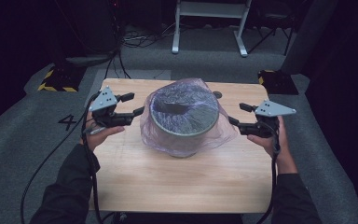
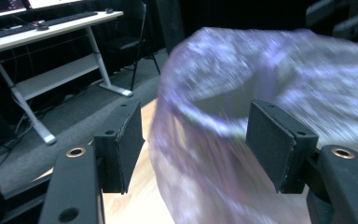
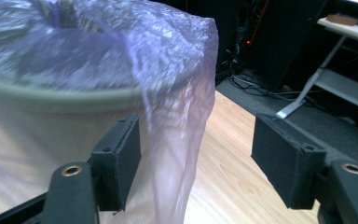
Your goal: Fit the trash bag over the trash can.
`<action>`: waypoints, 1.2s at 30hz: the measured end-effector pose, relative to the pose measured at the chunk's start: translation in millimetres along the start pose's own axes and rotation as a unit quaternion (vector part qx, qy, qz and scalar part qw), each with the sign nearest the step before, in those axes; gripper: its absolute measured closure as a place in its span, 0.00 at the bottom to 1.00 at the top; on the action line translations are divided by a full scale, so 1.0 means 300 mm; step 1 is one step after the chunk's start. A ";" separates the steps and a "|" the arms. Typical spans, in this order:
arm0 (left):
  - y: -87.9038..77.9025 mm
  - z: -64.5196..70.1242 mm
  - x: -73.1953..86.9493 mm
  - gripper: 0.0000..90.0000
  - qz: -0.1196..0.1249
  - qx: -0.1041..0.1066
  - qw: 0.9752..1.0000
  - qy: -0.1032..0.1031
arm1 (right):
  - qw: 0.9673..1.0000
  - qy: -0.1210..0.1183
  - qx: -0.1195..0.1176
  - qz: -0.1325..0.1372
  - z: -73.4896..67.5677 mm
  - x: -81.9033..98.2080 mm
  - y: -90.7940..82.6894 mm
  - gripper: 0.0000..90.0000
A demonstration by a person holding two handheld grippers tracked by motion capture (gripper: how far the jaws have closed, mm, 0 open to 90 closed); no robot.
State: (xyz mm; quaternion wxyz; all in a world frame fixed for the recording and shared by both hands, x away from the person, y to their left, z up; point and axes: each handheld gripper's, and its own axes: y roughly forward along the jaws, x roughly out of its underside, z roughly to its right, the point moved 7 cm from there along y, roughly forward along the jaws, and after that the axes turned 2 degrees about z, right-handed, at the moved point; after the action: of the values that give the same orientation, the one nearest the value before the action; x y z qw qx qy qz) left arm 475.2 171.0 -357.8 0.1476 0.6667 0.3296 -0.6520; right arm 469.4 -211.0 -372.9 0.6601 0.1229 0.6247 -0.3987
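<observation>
Plastic bag film [image 1: 186, 135] drapes over the bin [image 1: 182, 122], so the left gripper [image 1: 139, 111] and right gripper [image 1: 233, 121], both spread and empty, should pinch opposite edges evenly.

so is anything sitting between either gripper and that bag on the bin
Nothing visible. The left gripper and right gripper flank the bin, jaws open, with loose purple bag film right at their pads and only bare table around.

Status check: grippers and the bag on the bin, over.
Left gripper and right gripper open, flanking bin. Purple bag draped over it, loose. Table otherwise bare.
</observation>
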 end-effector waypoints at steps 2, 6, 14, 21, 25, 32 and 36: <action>0.029 -0.021 -0.005 0.40 -0.005 0.005 1.000 -0.009 | 1.000 -0.002 -0.006 -0.005 0.008 -0.009 0.035 0.38; 0.093 -0.063 -0.004 0.44 -0.012 0.013 0.999 -0.031 | 1.000 0.003 -0.012 -0.011 0.018 -0.009 0.083 0.52; 0.160 -0.090 0.015 0.53 -0.022 0.038 0.998 -0.054 | 0.999 0.009 -0.031 -0.009 0.011 -0.012 0.132 0.66; 0.174 -0.108 0.028 0.39 -0.027 0.039 0.996 -0.073 | 0.999 0.005 -0.054 0.009 -0.013 -0.018 0.071 0.52; 0.182 -0.103 0.034 0.33 -0.027 0.053 0.995 -0.085 | 0.996 0.000 -0.083 0.031 -0.057 -0.048 0.043 0.39; 0.199 -0.108 0.028 0.65 -0.011 0.076 0.993 -0.088 | 0.999 -0.021 -0.049 -0.003 -0.058 -0.047 0.078 0.65; 0.218 -0.111 0.018 0.81 -0.009 0.079 0.994 -0.079 | 0.999 0.006 -0.046 0.017 -0.013 -0.049 0.082 0.84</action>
State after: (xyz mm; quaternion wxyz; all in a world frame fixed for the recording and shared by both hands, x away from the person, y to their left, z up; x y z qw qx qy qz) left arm 541.9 144.8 -374.7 0.1136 0.6198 0.2704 -0.7279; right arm 484.7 -186.9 -368.1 0.6675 0.1057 0.6443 -0.3579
